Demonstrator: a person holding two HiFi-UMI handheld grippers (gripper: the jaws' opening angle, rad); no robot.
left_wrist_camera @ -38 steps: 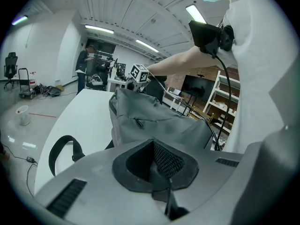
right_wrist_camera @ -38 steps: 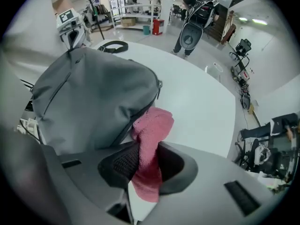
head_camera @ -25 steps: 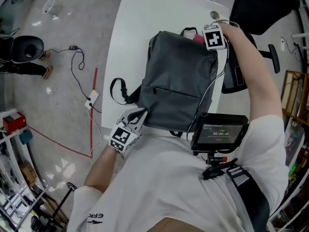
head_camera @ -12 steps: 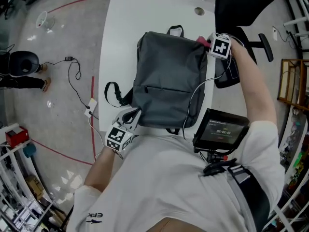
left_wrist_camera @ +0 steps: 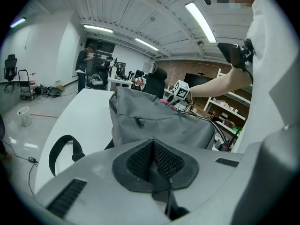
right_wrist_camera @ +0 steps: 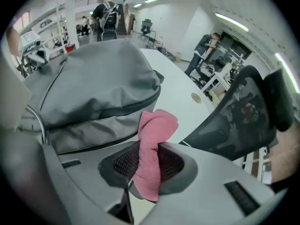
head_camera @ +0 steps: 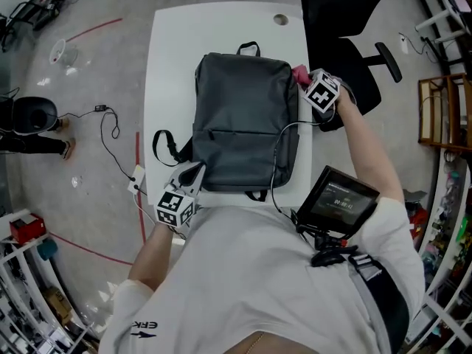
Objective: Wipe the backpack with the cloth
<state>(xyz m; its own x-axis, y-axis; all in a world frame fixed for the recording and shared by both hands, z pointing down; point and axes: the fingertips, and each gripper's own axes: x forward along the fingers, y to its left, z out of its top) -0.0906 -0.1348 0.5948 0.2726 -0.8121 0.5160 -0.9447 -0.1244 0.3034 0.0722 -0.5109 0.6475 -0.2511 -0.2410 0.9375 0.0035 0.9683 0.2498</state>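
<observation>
Head view looks steeply down over the table (head_camera: 166, 65), gripper views sit low at opposite ends of the backpack (head_camera: 243, 116), facing inward, all three sharing it.

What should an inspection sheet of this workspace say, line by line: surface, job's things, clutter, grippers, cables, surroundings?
Surface: white table, with a round hole at its far edge.
Job's things: grey backpack lies flat on the table, with a strap looped out on the person's left; pink cloth at its far right corner.
Clutter: nothing seen.
Grippers: left gripper shut, empty, by the backpack's near left corner; right gripper shut on the cloth.
Cables: one cable lies over the backpack's right side; a floor cable left of the table.
Surroundings: black chair right of the table; red floor lines.
</observation>
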